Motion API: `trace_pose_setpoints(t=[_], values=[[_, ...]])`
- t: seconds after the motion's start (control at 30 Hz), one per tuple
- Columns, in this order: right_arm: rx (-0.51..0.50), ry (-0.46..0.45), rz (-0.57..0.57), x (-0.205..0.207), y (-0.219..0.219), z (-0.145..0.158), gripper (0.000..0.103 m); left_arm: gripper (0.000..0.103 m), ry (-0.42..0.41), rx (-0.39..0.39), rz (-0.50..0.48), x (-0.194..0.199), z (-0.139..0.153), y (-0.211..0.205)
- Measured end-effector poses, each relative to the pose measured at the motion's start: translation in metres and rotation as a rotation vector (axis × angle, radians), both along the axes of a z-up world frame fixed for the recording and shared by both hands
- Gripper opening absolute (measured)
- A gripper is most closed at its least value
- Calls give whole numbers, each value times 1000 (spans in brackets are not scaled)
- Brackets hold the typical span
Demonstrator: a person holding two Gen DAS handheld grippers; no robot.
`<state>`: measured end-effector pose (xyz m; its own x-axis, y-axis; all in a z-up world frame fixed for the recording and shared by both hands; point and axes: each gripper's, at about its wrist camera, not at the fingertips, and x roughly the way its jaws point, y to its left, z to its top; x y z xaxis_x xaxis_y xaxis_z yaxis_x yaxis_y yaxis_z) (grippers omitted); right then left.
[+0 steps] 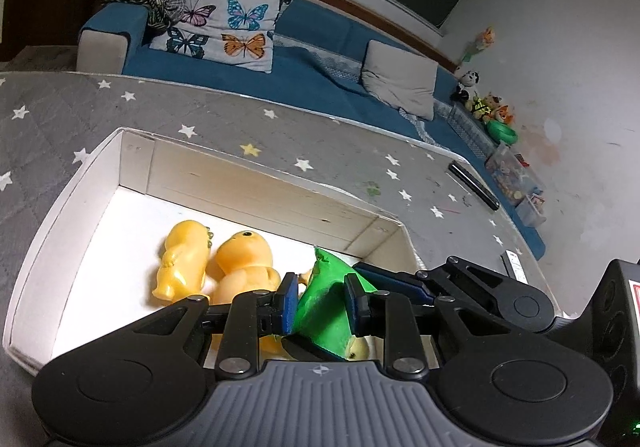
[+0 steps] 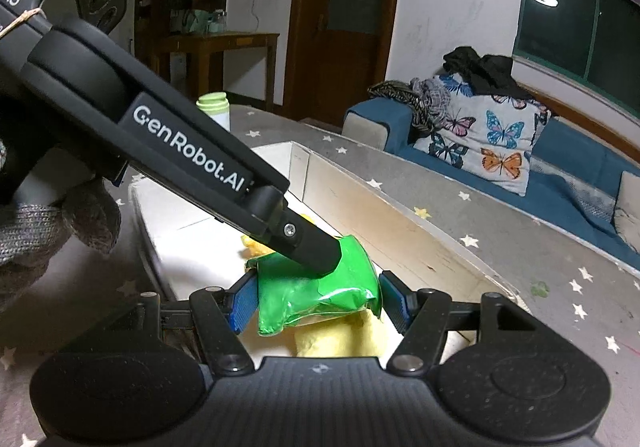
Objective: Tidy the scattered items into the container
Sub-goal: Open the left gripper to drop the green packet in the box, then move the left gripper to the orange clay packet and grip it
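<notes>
Left gripper [image 1: 322, 303] clenched on the green packet [image 1: 326, 297], blue pads pinching its crumpled, glossy plastic; right gripper [image 2: 318, 301] straddles the same packet [image 2: 320, 295], its left pad against the wrapper, whether the right pad presses I cannot tell; the packet hangs over the white box [image 1: 256, 183], toward its near right corner; below it, yellow rubber figures [image 1: 216, 263] lie on the box floor; the box sits on the grey star-printed table [image 1: 224, 115]; a black remote [image 1: 474, 185] lies near the table's far edge.
</notes>
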<state>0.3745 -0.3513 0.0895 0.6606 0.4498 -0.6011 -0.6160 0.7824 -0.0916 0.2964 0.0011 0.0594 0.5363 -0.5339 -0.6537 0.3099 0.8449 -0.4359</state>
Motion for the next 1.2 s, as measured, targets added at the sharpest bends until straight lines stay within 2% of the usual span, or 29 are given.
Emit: trace_pose_setpoints(t=[0.4, 0.47, 0.63, 0.9, 1.2], values=[[-23, 14, -21, 15, 6, -14, 68, 29, 13, -35, 32, 6, -10, 9], [-21, 10, -24, 13, 6, -13, 74, 29, 6, -37, 39, 3, -7, 12], [-7, -4, -34, 7, 2, -8, 77, 29, -13, -49, 52, -9, 0, 19], [29, -83, -45, -32, -8, 10, 81, 29, -36, -60, 82, -45, 8, 34], [77, -119, -7, -92, -5, 20, 87, 29, -63, -24, 95, -89, 10, 45]])
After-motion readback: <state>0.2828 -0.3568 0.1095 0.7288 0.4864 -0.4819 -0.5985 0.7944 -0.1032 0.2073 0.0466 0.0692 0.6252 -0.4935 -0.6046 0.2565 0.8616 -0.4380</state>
